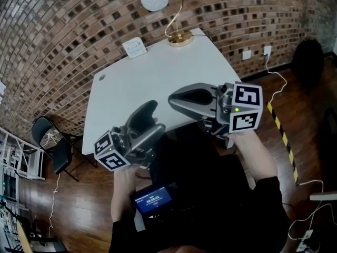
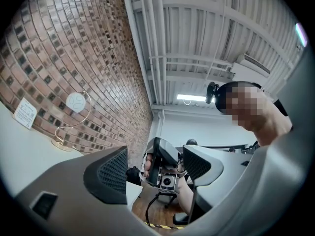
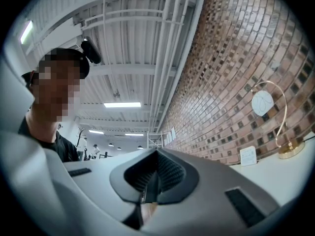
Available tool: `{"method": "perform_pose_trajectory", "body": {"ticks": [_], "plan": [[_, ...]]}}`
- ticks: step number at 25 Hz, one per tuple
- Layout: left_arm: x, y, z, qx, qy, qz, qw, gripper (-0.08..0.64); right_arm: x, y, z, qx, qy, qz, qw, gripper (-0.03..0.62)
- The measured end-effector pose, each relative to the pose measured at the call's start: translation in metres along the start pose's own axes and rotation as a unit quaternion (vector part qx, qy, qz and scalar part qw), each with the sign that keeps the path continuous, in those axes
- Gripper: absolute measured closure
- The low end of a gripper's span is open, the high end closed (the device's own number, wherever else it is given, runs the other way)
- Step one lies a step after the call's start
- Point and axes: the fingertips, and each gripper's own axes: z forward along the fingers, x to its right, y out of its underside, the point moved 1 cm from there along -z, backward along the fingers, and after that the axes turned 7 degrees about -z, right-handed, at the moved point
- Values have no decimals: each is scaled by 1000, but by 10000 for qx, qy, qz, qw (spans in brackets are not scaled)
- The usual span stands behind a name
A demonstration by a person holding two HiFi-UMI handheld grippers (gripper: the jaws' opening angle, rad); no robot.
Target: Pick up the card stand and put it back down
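Pointing slightly upward at the table's near edge, the left gripper [image 1: 152,118] sits low, its jaws spread wide with nothing held between them. Just to its right, the right gripper [image 1: 176,100] is held higher and tilted up likewise, jaws pressed together and empty. Open white table [image 1: 131,83] stretches from both to the far edge. There, close to the brick wall [image 1: 63,25], stands the gold card stand [image 1: 180,38], a small white sign [image 1: 134,47] to its left, well apart from both grippers.
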Motion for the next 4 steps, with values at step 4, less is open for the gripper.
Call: {"method": "perform_pose_trajectory", "body": {"ticks": [4], "plan": [[-3,-3,-7,15,-17,-30,10000,209,2,5,2,-66,6,64,10000,574]]}}
